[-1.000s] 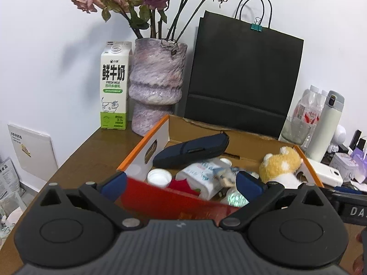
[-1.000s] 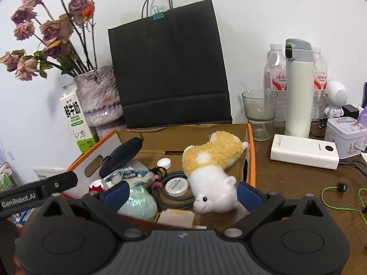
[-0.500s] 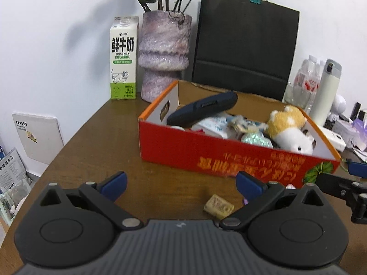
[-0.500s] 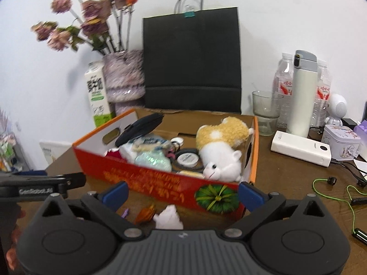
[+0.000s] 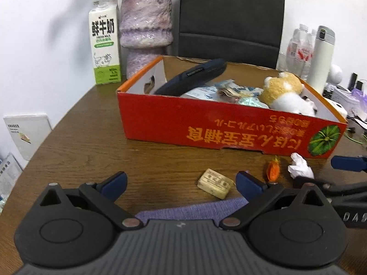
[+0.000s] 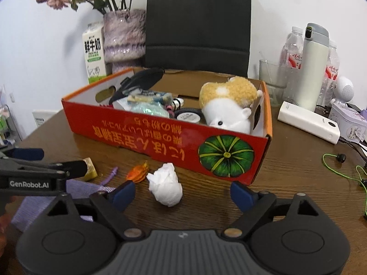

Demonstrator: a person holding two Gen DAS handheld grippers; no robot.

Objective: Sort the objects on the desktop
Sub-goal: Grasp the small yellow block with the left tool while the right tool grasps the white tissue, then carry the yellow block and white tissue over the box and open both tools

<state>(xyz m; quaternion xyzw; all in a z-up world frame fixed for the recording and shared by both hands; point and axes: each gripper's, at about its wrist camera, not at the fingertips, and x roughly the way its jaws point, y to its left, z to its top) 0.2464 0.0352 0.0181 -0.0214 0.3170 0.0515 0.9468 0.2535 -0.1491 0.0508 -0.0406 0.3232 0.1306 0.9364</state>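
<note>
A brown wooden table [image 5: 91,137] stands against a white wall, backed by a black paper bag [image 6: 197,20], a purple vase [image 5: 146,20] and one milk carton [image 5: 105,41]. The left gripper [image 5: 181,183] hovers low over the tabletop, jaws spread wide and holding nothing, a purple cloth [image 5: 195,208] beneath it. The right gripper [image 6: 181,191] is likewise wide open and empty, just short of one crumpled white tissue [image 6: 166,186]. One red cardboard box [image 5: 229,128] sits mid-table, holding a plush hamster [image 6: 229,100] and a dark pouch [image 5: 192,75] among other items. In front of the box lie three loose pieces: the tissue, an orange wrapper [image 5: 274,168] and a tan packet [image 5: 215,183].
</note>
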